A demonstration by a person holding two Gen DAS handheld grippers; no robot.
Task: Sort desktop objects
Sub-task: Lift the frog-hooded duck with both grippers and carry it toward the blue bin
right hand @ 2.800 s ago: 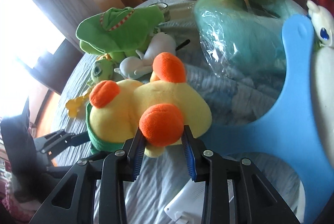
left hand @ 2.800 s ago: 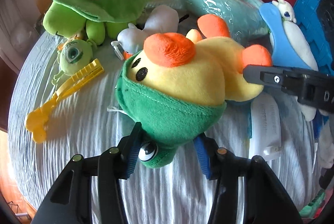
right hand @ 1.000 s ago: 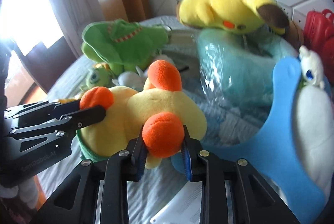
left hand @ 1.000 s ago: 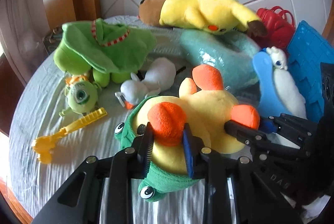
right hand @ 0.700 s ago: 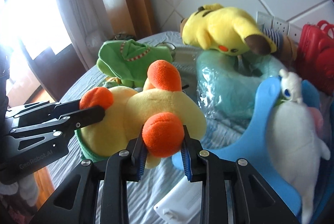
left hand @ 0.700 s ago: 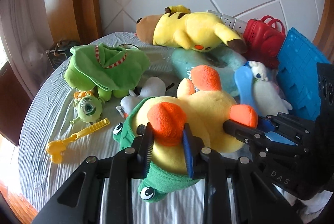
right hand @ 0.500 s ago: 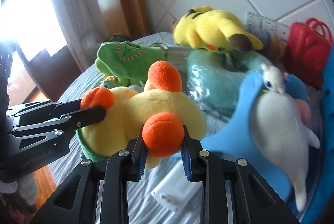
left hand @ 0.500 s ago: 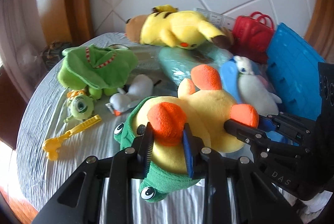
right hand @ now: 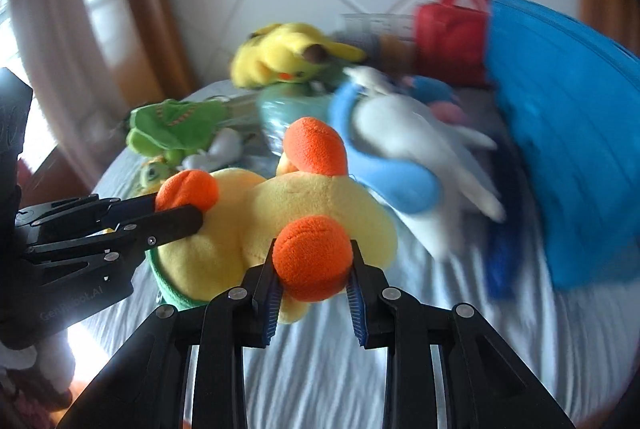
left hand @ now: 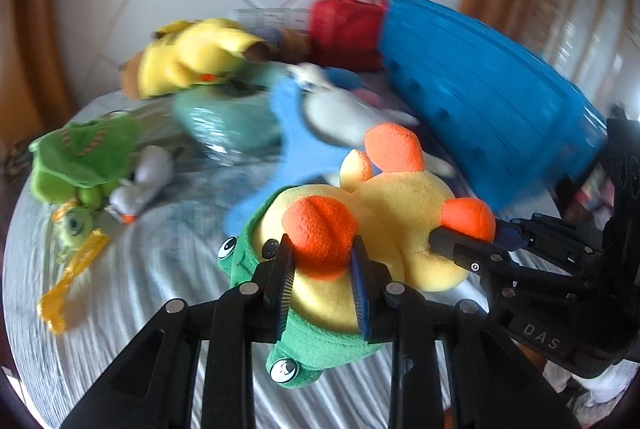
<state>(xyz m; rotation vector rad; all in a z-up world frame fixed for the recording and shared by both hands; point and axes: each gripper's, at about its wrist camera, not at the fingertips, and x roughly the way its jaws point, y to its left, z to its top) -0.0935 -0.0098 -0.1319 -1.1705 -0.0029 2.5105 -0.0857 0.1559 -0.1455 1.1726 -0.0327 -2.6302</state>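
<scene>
A yellow duck plush with orange feet and beak and a green frog hood hangs above the table, carried by both grippers. My left gripper is shut on its orange beak. My right gripper is shut on one orange foot, and it shows at the right of the left wrist view as the right gripper. In the right wrist view the left gripper pinches the beak at the left. The duck plush is held clear of the cloth.
A blue crate stands at the right, a red basket behind it. On the striped cloth lie a yellow mouse plush, a blue-and-white plush, a teal wrapped cushion, a green plush and a yellow toy rake.
Both grippers have carried the duck plush up and to the right, toward the blue crate. The other toys have slid left in view, and the picture is blurred by motion. The grips are unchanged.
</scene>
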